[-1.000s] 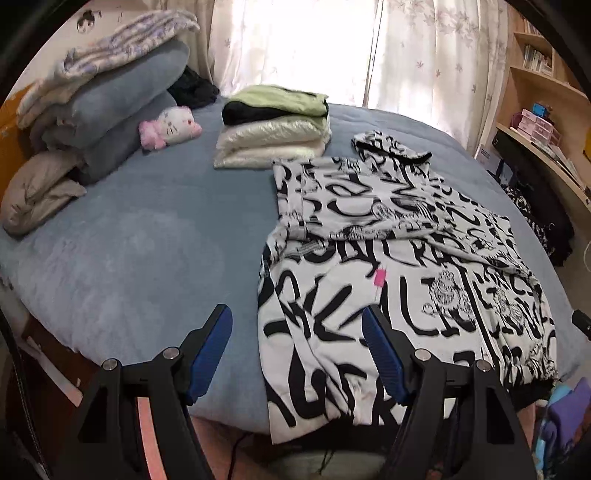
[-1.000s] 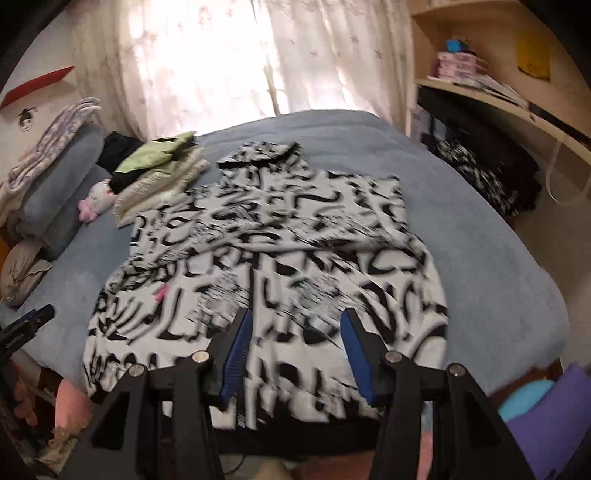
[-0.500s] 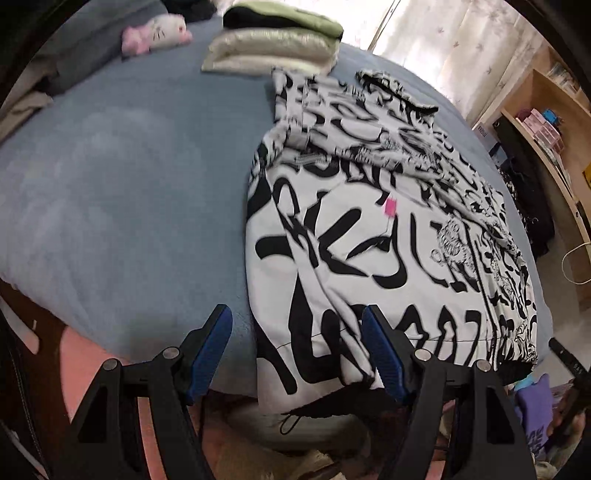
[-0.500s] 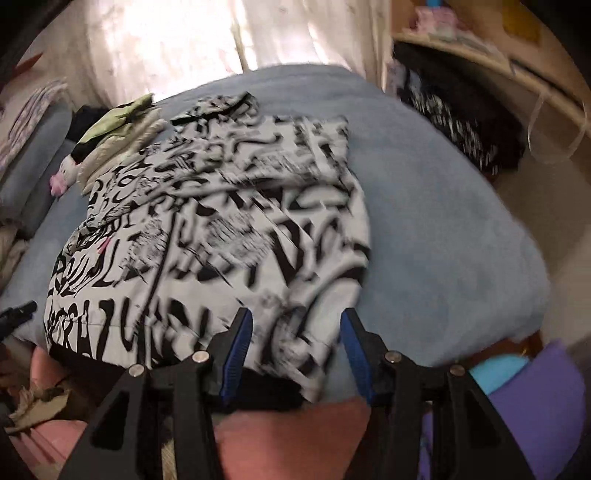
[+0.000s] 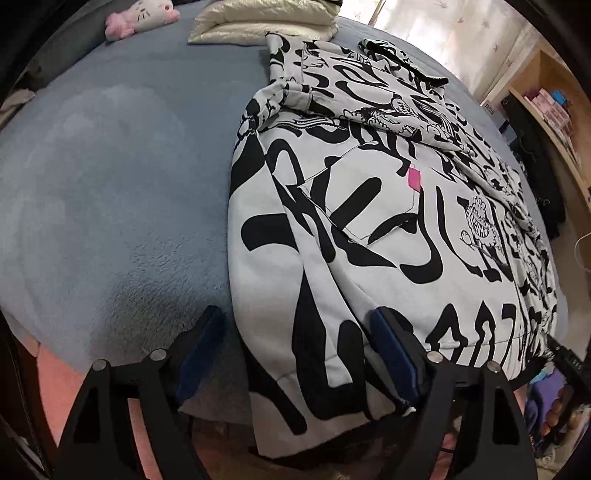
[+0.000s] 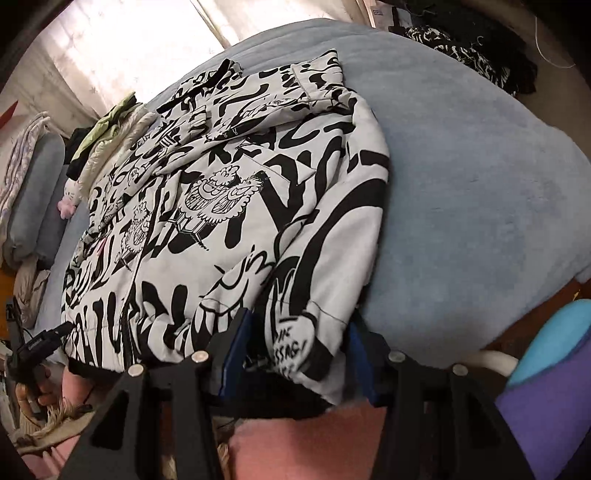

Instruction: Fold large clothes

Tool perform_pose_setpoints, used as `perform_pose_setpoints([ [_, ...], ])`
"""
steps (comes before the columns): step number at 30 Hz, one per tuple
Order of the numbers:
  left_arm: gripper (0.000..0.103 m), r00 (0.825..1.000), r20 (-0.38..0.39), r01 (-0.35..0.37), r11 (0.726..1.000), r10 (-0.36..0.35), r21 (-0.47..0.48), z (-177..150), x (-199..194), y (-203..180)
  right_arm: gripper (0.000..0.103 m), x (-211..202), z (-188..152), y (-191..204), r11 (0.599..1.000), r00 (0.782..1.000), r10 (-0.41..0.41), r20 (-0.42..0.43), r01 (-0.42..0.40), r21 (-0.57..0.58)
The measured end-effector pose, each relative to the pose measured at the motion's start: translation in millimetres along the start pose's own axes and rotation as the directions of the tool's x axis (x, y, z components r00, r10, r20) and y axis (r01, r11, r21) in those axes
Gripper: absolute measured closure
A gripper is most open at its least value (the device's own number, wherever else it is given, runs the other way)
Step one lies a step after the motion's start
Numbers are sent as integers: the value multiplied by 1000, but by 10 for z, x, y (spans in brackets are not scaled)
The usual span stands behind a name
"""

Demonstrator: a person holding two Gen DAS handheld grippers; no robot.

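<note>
The big white hoodie with bold black graffiti print [image 5: 388, 229] lies flat on the blue fleece bedspread [image 5: 110, 184], its hem hanging over the near edge of the bed. Both sleeves already look folded across the chest, hood at the far end, so the first step appears done; the lengthwise folds are still to come. Beyond the hoodie's far left corner sits a neat stack of folded cream and green garments [image 5: 266, 22], so earlier pieces seem finished.

Now the left gripper [image 5: 295, 354], its jaws just widened, straddles the hem's left corner, cloth between the blue pads but not pinched. The right gripper [image 6: 295, 350] has likewise just spread its jaws and brackets the hem's right corner, gaps visible at both pads. By my reading, the next move is pinching both corners and carrying the hem up towards the hood.
</note>
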State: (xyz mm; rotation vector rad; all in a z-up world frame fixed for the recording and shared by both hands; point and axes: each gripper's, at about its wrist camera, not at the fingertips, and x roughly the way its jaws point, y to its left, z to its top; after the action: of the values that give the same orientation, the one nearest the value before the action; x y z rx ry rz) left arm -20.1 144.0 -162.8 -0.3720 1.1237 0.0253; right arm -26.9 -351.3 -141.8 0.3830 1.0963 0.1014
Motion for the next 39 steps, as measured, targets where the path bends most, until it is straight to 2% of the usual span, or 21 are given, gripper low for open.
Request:
perform_pose_setpoints([
  [7,20,999,-4,48,999,-48,-4,-5,-10,68,48,-8,3,-238,993,994,102,-26,-100,68],
  [10,19,998,-2,61,998,-61,-5,-9,8,79,48,21,-12,-244,990,993,113,-27,-111,82],
  [12,15,998,-3,67,998,-67,-8,-10,29,79,46,53,-13,-198,992,995,98,-25,-96,77],
  [14,4,997,-6,80,997,-80,7,-7,71,40,42,85,-10,-154,995,996,82,-22,-81,65],
  [19,2,999,30,-49,993,46,107,-68,164,-221,41,134,-13,-83,999,999,45,-8,-45,19],
  [21,13,997,45,-72,989,67,127,-61,146,-301,44,127,-8,-64,999,999,41,-1,-41,9],
  [23,56,995,67,-81,986,71,148,-39,78,-379,64,96,0,-21,999,999,54,10,-54,-2],
  [24,63,996,62,-70,986,61,154,-24,60,-409,69,81,10,-6,998,998,59,14,-59,-6],
  [26,83,994,68,-97,984,88,149,21,33,-467,83,32,44,37,997,997,72,28,-72,-8],
  [28,92,994,74,-85,990,77,114,59,-21,-461,86,-38,94,66,995,994,96,48,-97,3],
  [32,96,994,110,2,1000,-5,24,130,-283,-385,89,-360,225,149,982,973,187,137,-190,13],
  [35,97,989,139,62,998,-59,-18,162,-509,-338,90,-674,316,249,968,945,246,214,-249,-11],
  [39,97,980,173,99,995,-98,2,155,-784,-423,90,-1068,361,412,952,907,305,292,-299,-65],
])
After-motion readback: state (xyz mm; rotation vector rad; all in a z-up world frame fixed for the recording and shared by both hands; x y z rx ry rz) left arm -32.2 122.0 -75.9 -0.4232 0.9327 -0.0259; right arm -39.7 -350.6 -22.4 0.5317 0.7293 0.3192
